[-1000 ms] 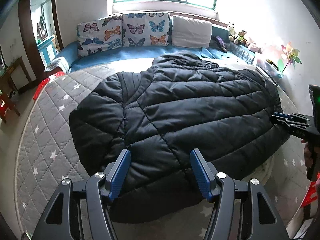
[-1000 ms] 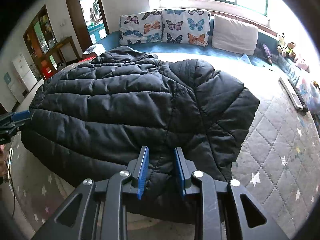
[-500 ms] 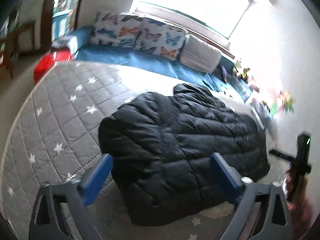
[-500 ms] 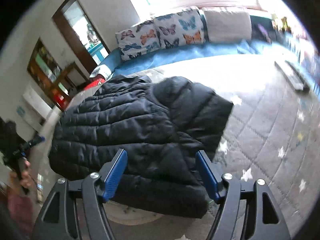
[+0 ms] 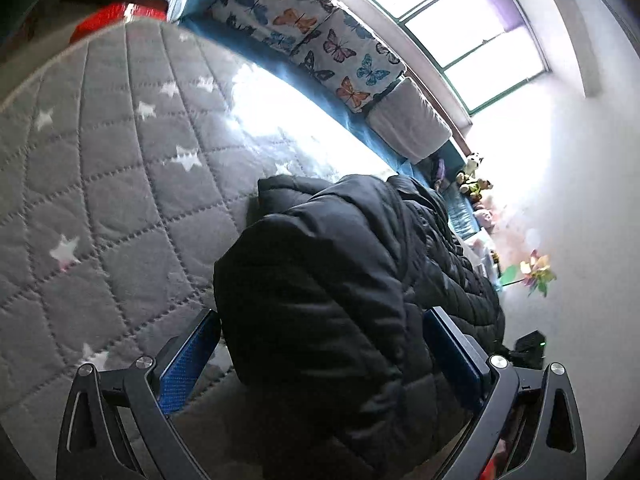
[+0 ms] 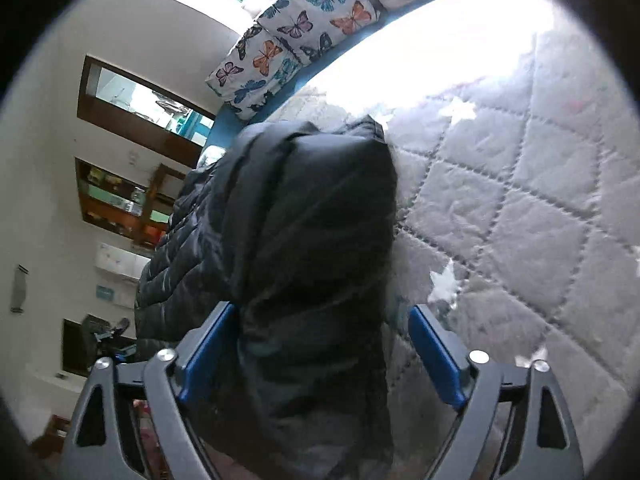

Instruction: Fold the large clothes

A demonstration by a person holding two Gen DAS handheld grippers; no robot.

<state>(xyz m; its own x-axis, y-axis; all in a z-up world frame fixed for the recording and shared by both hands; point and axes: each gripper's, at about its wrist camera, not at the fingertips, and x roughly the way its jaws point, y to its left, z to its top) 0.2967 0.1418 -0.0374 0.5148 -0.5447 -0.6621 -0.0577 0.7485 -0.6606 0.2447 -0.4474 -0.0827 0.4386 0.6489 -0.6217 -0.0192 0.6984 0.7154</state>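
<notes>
A large black puffer jacket [image 5: 352,280] lies on the grey quilted bed cover [image 5: 100,168]. My left gripper [image 5: 320,340] is open, its blue pads wide apart on either side of the jacket's near left edge. In the right wrist view the jacket [image 6: 312,240] fills the middle, and my right gripper [image 6: 320,340] is open, its pads straddling the jacket's near right edge. Both views are tilted. I cannot tell whether the pads touch the fabric.
Butterfly-print pillows [image 5: 312,28] and a grey pillow [image 5: 408,124] line the far side under a bright window. Stuffed toys [image 5: 472,180] and a pinwheel [image 5: 536,276] sit by the right wall. Shelves and a doorway [image 6: 132,112] stand left of the bed.
Both grippers have opened wide and dropped close to the jacket's near edges, with both views rolling sideways. The right gripper was nearly shut one second ago.
</notes>
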